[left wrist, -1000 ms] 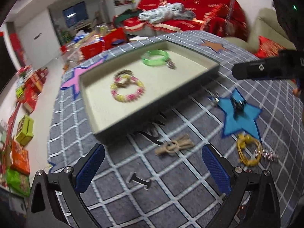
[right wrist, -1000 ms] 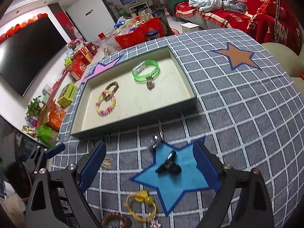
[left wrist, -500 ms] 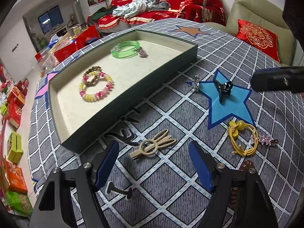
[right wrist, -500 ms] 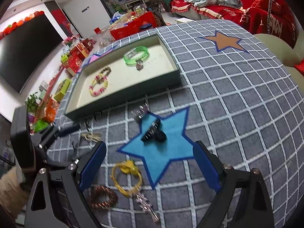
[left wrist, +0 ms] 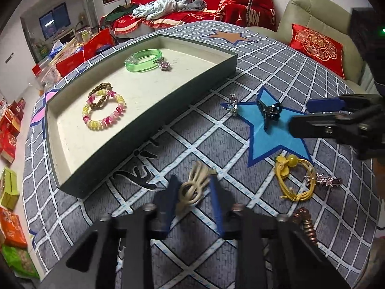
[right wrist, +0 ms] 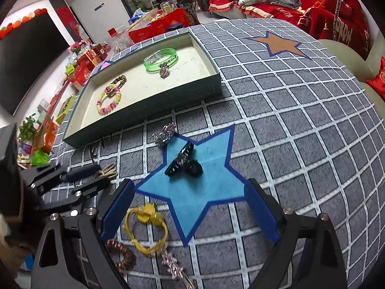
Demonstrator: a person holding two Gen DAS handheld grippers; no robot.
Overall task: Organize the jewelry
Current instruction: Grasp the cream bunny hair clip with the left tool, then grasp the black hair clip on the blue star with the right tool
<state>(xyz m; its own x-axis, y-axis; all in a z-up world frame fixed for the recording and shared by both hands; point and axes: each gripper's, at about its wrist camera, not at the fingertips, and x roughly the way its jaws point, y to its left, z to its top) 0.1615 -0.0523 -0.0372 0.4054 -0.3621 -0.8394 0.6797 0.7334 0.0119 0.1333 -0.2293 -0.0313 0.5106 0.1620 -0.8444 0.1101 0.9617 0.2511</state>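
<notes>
Between the jaws of the left gripper (left wrist: 193,192) lies the beige hair clip (left wrist: 194,186), on the grey checked cloth (left wrist: 276,72) just short of the tray (left wrist: 149,120). Those jaws have just been closing and now stand narrow on either side of the clip; whether the pads already press it I cannot tell. Ahead of them and to their left, the tray already holds three pieces: a green bangle (left wrist: 143,60) with a small charm beside it, a pink-and-yellow beaded bracelet (left wrist: 104,113), and a brown braided band (left wrist: 100,94) overlapping it. The right gripper (right wrist: 190,212) has its jaws spread wide and empty, with the black claw clip (right wrist: 184,163) on the blue star patch (right wrist: 192,187) just ahead of them and a silver clip (right wrist: 165,134) beyond that. Near its left jaw lie the yellow hair tie (right wrist: 144,228), a coppery coil tie (right wrist: 121,252) and a sparkly barrette (right wrist: 172,263). So the sorting looks less than half done: three pieces are in the tray and six are still out on the cloth.
</notes>
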